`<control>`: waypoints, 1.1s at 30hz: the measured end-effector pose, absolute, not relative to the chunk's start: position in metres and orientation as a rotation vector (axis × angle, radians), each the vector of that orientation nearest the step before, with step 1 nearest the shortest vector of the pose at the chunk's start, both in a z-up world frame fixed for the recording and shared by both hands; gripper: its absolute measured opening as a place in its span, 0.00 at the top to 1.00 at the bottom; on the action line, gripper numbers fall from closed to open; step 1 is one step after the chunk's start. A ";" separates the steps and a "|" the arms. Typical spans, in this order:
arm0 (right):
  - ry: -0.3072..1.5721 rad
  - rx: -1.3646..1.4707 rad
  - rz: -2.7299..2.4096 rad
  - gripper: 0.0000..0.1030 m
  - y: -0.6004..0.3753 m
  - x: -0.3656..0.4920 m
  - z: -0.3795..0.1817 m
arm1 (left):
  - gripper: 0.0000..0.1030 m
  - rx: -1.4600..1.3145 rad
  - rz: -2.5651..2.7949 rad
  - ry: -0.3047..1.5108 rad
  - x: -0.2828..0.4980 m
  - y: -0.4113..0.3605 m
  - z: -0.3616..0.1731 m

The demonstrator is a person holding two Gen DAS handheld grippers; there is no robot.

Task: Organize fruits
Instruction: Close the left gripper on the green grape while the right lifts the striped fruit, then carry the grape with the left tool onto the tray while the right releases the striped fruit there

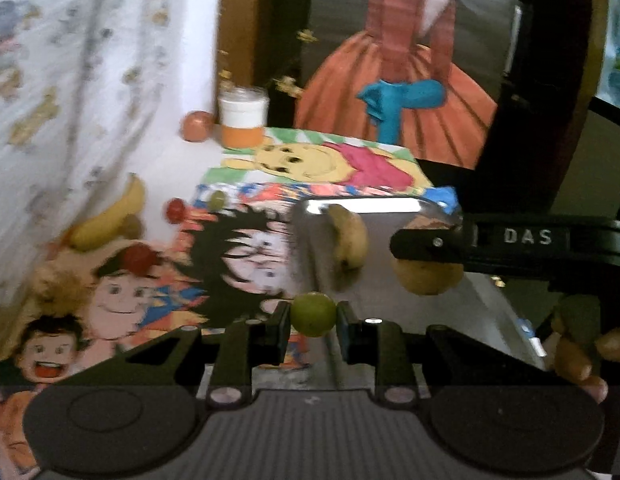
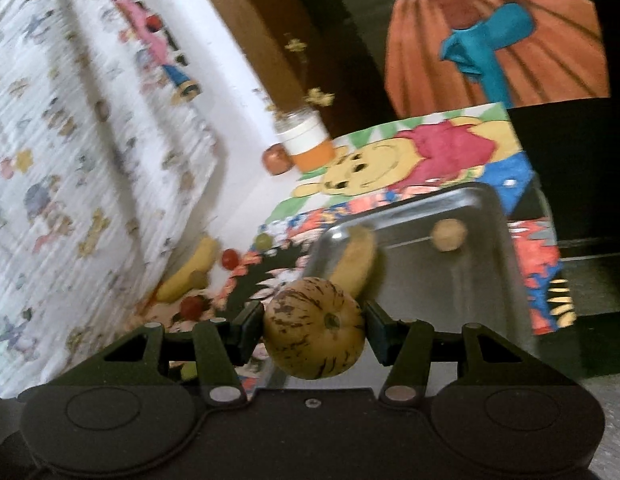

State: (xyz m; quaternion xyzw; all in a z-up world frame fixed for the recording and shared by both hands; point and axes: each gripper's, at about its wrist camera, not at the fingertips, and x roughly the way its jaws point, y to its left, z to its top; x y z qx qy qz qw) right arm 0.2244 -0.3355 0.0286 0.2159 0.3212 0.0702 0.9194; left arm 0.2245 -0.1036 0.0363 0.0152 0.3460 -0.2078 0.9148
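My left gripper (image 1: 313, 316) is shut on a small green grape (image 1: 313, 314), held over the near edge of a steel tray (image 1: 386, 210). My right gripper (image 2: 315, 328) is shut on a round yellow fruit with brown streaks (image 2: 315, 328), held above the tray's (image 2: 490, 264) near left corner. In the left wrist view the right gripper's fruit (image 1: 428, 276) hangs over the tray. In the tray lie a banana (image 2: 356, 258) and a small tan round fruit (image 2: 449, 234). The banana also shows in the left wrist view (image 1: 350, 242).
On the cartoon mat (image 1: 322, 160), left of the tray, lie a second banana (image 1: 110, 216), red grapes (image 1: 175, 210) (image 1: 140, 258) and a green grape (image 1: 218, 199). A white-lidded orange jar (image 1: 243, 120) and an orange fruit (image 1: 197, 125) stand at the back. A patterned white cloth (image 2: 70, 160) rises at the left.
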 end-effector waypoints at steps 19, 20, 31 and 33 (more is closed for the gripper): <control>0.703 0.462 0.040 0.45 -0.372 0.238 -0.004 | 0.74 0.056 -0.482 0.798 0.262 -0.147 0.001; 0.706 0.463 0.037 0.45 -0.372 0.239 -0.005 | 0.74 0.055 -0.485 0.800 0.263 -0.148 0.000; 0.710 0.470 0.028 0.45 -0.372 0.244 -0.010 | 0.74 0.048 -0.479 0.834 0.271 -0.149 -0.012; 0.709 0.473 0.025 0.45 -0.372 0.244 -0.010 | 0.73 0.053 -0.476 0.831 0.269 -0.150 -0.013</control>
